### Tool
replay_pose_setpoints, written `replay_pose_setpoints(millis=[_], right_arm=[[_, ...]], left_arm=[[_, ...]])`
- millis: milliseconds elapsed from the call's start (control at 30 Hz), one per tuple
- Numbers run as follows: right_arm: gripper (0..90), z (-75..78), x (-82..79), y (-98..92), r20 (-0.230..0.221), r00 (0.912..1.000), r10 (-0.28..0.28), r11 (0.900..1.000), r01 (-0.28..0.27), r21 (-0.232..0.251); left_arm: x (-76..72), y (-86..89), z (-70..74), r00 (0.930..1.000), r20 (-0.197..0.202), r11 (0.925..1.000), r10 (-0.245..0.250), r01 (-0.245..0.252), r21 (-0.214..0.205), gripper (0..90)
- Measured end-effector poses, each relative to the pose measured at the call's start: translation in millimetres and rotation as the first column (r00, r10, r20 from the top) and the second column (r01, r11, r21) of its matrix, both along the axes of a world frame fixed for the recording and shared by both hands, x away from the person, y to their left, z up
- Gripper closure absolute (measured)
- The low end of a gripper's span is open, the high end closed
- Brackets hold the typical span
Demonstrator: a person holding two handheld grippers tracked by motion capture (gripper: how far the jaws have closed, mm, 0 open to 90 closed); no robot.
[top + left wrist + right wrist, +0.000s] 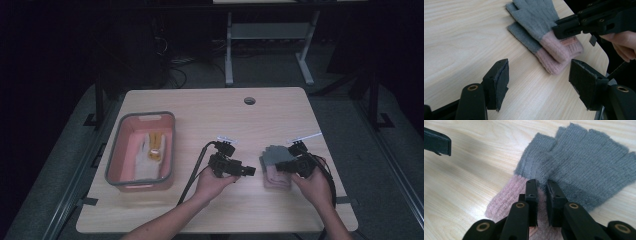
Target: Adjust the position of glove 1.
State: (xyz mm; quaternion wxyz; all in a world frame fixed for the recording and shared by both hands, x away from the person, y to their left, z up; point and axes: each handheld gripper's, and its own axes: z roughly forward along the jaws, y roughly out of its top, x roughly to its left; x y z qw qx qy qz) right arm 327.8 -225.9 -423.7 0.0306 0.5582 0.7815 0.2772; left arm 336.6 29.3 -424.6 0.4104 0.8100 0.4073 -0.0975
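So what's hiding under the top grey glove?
Under the top glove lies a second grey-and-pink glove, on the table. Its edge and cuff peek out; the rest is covered. The right gripper pinches the top one.

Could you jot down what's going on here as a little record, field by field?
Setting: wooden table, dim room
Work in hand: grey and pink gloves, stacked near the table's right edge
Right gripper: jaws nearly shut, pinching the knit where grey meets pink
Left gripper: jaws open, nothing between them, pointed at the gloves
Also there: pink tub at left, holding a white glove
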Motion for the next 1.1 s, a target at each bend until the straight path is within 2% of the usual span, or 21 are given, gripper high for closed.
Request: replay_pose_setpoints(millis=[133,233,433,533,700,833,900,967,1100], right_arm=[[77.6,-3.5,-0.1,0.2,-0.007,1.0,0.005,1.0,-0.005,0.007],[70.2,-0.3,-2.2,-3.1,0.003,1.0,0.009,0.9997,-0.009,0.025],[59.5,5.4,-5.4,-21.3,0.025,0.9986,-0.047,0.9957,0.045,0.081],[55.6,3.3,-5.5,-33.5,0.022,0.9957,-0.09,0.9895,0.087,0.115],[51.4,-7.3,-6.5,-48.1,-0.013,0.9901,-0.14,0.977,0.14,0.161],[48.5,-15.5,-7.9,-55.5,-0.019,0.9878,-0.155,0.9694,0.155,0.19],[47.3,-18.3,-8.7,-56.7,-0.043,0.9867,-0.157,0.9645,0.162,0.209],[46.1,-21.9,-9.4,-56.7,-0.053,0.9867,-0.154,0.9636,0.162,0.213],[45.8,-29.8,-10.8,-58.1,-0.069,0.9847,-0.16,0.9526,0.172,0.251]], left_arm=[[1.1,-5.2,-3.5,0.9999,-0.012,1.0,-0.001,0.001,0.001,32.5],[2.5,-10.6,-6.2,0.9998,-0.018,0.9999,-0.004,0.005,0.014,32.5],[7.2,-23.3,-11.8,0.9991,-0.041,0.9999,0.008,-0.008,0.008,32.6],[11.8,-29.5,-16.6,0.9973,-0.068,0.9996,0.028,-0.028,-0.001,33.2],[16.4,-41.0,-25.8,0.9945,-0.098,0.9992,0.037,-0.038,-0.009,33.7],[17.6,-48.9,-32.8,0.9909,-0.128,0.9988,0.044,-0.046,-0.015,33.7],[17.2,-52.1,-36.2,0.9899,-0.137,0.9992,0.037,-0.038,-0.008,34.0],[16.6,-54.7,-39.2,0.9873,-0.157,0.9996,0.019,-0.022,-0.016,35.6],[15.2,-58.2,-41.2,0.9866,-0.162,0.9997,0.012,-0.015,-0.019,37.3]])
